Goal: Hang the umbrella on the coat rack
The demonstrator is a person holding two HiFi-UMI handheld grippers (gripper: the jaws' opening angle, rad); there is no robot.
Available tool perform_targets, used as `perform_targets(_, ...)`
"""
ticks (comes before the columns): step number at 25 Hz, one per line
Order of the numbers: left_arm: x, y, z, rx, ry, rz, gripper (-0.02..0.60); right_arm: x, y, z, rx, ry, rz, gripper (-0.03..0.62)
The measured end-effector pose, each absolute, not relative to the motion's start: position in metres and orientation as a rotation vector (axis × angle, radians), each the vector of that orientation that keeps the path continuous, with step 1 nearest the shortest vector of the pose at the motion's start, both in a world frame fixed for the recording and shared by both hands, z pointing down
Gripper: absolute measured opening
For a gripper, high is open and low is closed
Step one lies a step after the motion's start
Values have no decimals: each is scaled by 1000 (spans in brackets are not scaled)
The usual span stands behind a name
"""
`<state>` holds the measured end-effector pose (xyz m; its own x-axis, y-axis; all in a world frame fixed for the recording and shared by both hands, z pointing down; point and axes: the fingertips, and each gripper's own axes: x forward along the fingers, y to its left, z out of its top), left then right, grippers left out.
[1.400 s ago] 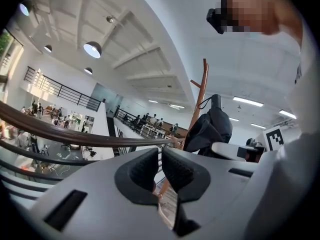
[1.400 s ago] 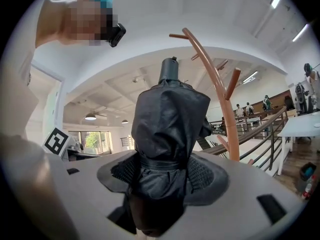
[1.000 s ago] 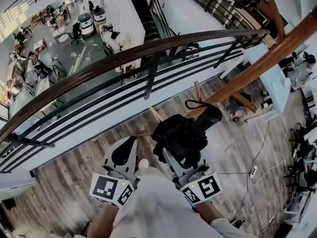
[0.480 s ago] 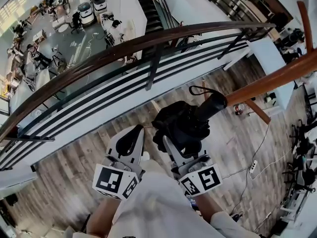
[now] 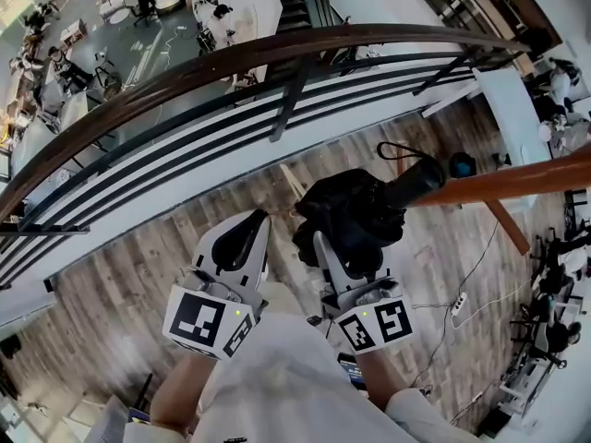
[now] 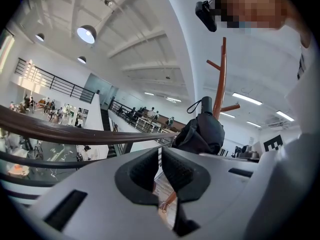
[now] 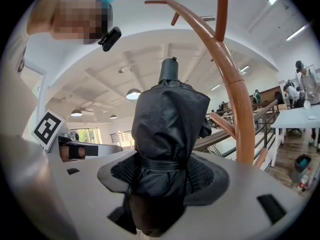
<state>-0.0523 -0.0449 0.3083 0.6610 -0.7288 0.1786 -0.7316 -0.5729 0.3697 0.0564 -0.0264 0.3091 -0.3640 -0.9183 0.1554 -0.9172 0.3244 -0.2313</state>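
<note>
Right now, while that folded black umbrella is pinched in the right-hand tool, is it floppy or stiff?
Probably both. The umbrella fabric bunches where the fingers of the right gripper pinch it, so the outside likely gives. It stands straight above them without sagging, suggesting a stiff core. Its thin handle loop looks limp and may swing.

A: gripper build?
B: left gripper (image 5: 242, 240), right gripper (image 5: 342, 257): light-grey shells; black ribbed pads (image 6: 177, 171); each has a cube (image 5: 208, 323) of black-and-white square markers
A: operator?
B: pale cream top (image 5: 286, 381); black camera (image 6: 206, 15) on head
</note>
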Motion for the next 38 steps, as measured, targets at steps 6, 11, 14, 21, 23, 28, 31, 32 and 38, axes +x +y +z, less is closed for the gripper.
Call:
perform_targets(6,-46,-60,319,2444,-1135,25,35,73,-45,325,-1825,2471,-522,307)
perform_targets(11,-45,-69,333,2432,-1117,50,35,79,-54,341,-1862,2419,-588,307)
perform_targets(14,-47,-75,345,2419,-1104,69,35,81,-60,350,-1888,2398,-606,307)
perform_targets(21,-42,-85,357,2410,-1064,92,35,89,-66,361,-1962,2321,-643,307)
perform_targets(23,-40,-89,360,2407,-1055,93,35,92,-69,367,-1984,2301,-659,307)
perform_targets(28,-33,-101,357,2422,-1034,85,35,98,-73,374,-2022,2267,-675,307)
perform_targets(31,-27,-106,357,2435,-1017,87,35,102,-76,376,-2053,2243,-667,307)
perform_targets(32,-25,-107,358,2437,-1013,88,37,103,-76,377,-2069,2233,-660,307)
perform_targets(38,-24,-114,362,2438,-998,96,35,102,-82,380,-2139,2173,-637,307)
